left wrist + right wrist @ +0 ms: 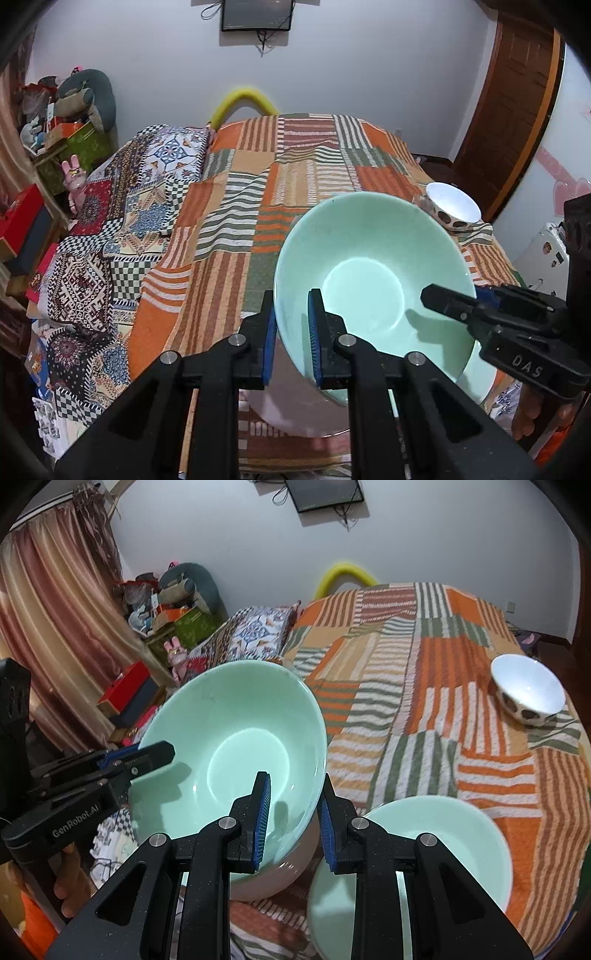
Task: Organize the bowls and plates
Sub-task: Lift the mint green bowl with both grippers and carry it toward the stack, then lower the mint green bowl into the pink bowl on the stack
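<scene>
Both tongs, left (291,332) and right (293,821), clamp green bowl (373,273) rim.

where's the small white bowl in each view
Left wrist: white bowl at right of centre, on the quilt's right edge, beyond the held green bowl.
Right wrist: white bowl far right, on the quilt.
Shared landmark: yellow tube at the bed's far end.
</scene>
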